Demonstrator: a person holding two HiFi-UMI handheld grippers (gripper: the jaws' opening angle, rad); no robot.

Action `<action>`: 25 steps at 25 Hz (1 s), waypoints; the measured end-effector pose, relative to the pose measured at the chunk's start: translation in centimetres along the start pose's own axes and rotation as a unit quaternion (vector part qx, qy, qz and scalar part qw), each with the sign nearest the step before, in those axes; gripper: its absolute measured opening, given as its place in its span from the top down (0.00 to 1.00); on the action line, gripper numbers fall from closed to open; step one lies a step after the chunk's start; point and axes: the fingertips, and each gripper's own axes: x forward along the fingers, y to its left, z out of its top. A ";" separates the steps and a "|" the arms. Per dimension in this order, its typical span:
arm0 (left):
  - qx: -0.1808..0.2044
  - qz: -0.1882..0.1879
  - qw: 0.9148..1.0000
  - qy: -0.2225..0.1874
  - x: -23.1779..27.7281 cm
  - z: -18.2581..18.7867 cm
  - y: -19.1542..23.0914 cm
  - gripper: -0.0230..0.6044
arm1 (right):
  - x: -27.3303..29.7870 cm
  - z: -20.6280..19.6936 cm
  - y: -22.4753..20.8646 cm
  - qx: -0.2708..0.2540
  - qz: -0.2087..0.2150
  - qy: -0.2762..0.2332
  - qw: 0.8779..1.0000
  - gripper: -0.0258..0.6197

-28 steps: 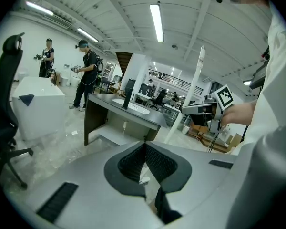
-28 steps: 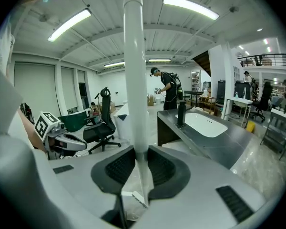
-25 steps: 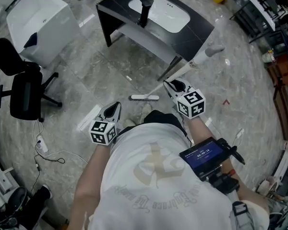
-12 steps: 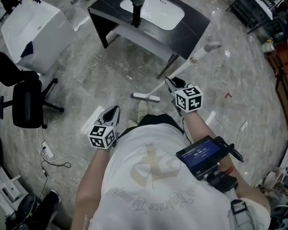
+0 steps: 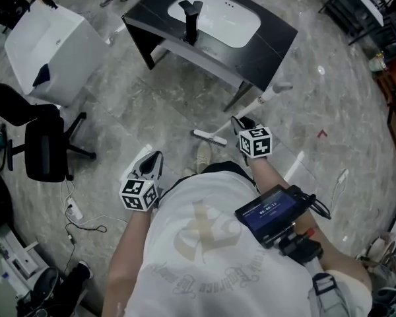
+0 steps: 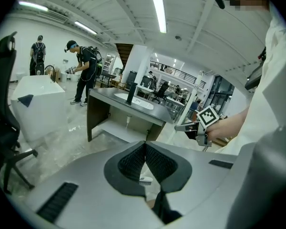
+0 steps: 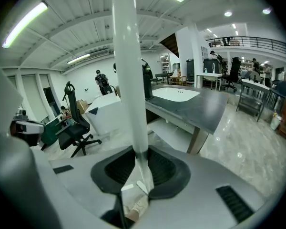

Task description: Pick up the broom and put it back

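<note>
While its jaws are clamping the white broom, the right gripper is holding it slanted at centre frame. Left gripper is hanging lower left, jaws together, empty.

The slim white plastic broom stood out against the grey veined marble floor, the matt black counter framed a white oval basin, and the padded swivel chair was black.
</note>
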 end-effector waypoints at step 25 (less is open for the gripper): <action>-0.006 0.026 0.998 0.056 3.5 3.1 2.7 0.94 | 9.5 -4.2 -6.9 0.032 -0.028 0.072 0.997 0.81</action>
